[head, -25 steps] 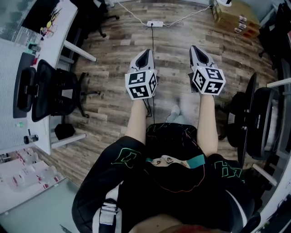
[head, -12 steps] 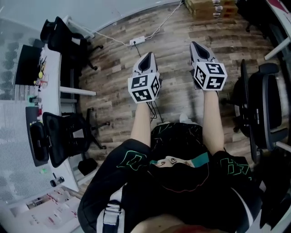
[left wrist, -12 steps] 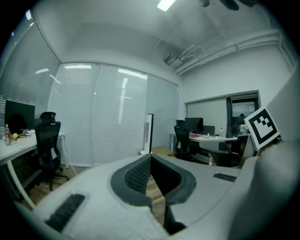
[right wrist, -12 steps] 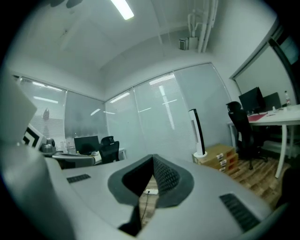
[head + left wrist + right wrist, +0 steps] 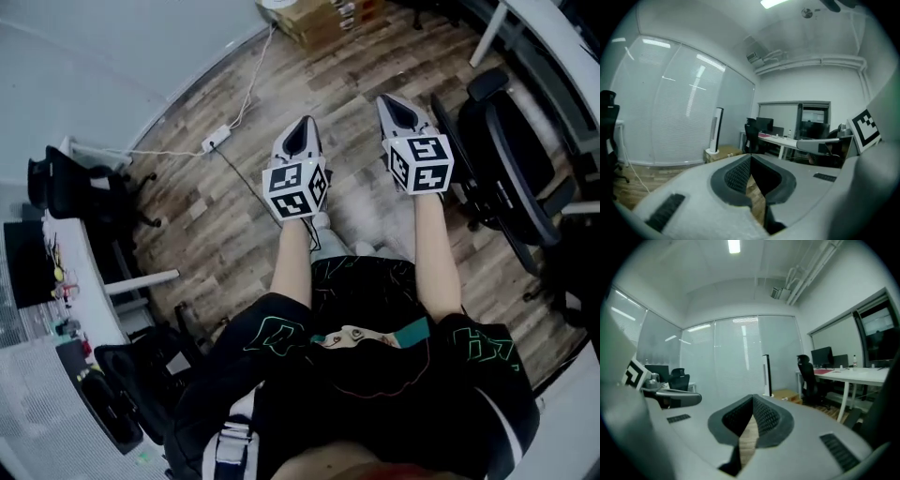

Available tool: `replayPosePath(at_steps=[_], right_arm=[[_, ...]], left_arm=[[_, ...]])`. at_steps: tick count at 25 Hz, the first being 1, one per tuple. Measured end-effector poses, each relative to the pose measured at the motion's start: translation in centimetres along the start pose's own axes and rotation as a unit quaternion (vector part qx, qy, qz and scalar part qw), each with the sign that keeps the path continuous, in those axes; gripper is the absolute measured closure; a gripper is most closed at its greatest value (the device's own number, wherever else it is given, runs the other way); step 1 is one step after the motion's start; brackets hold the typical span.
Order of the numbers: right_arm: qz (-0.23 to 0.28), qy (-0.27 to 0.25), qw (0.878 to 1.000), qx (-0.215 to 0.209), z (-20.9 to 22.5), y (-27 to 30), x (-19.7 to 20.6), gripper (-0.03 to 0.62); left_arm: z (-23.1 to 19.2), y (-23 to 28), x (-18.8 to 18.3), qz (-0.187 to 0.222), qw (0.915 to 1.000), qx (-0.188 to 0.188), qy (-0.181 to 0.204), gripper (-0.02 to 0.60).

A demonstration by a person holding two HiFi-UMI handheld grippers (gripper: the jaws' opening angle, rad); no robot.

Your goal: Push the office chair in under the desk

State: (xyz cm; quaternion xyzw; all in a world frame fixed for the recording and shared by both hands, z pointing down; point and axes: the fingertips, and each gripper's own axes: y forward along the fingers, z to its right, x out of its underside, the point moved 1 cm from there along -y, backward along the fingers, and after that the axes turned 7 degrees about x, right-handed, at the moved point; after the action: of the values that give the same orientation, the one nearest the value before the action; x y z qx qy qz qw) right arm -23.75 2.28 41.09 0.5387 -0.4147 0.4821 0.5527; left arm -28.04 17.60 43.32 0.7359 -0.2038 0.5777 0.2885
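In the head view a black office chair (image 5: 506,159) stands at the right, pulled out from the white desk (image 5: 553,47) at the top right. My right gripper (image 5: 398,108) is held out in front of me, just left of that chair and apart from it. My left gripper (image 5: 298,136) is beside it, over the wooden floor. Both are shut with nothing between the jaws. In the left gripper view my left gripper (image 5: 750,157) points at a far desk (image 5: 787,140). In the right gripper view my right gripper (image 5: 752,399) points at a glass wall, with a chair (image 5: 808,380) and a desk (image 5: 862,373) to the right.
A second black chair (image 5: 131,384) sits at the lower left by a white desk (image 5: 84,272), and a third chair (image 5: 70,187) stands at the left. A power strip (image 5: 216,141) and its cable lie on the floor ahead. Cardboard boxes (image 5: 319,17) stand at the top.
The head view has swung round: the right-hand chair now lies close beside my right gripper, and the left desk and chair have slid to the lower left. Both grippers stay shut.
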Motion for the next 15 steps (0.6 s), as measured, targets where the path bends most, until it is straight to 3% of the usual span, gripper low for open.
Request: replayPosePath(at_steps=[3,8,15], right_arm=[[-0.001,0.017,0.998,0.066,2.9,-0.6,0.2,0.589],[0.003,0.036,0.990,0.133,3.5,-1.3,1.2,0.589],[0.012,0.088,0.963,0.255,5.0,-4.1,3.6,0.589]], left_arm=[[2.4,3.0,0.2,-0.014,0.9971,0.073,0.018,0.574],[2.3,5.9,0.4,-0.039,0.9887,0.142,0.025,0.574],[4.6,8.7,1.7,-0.079,0.9604,0.261,0.057,0.574]])
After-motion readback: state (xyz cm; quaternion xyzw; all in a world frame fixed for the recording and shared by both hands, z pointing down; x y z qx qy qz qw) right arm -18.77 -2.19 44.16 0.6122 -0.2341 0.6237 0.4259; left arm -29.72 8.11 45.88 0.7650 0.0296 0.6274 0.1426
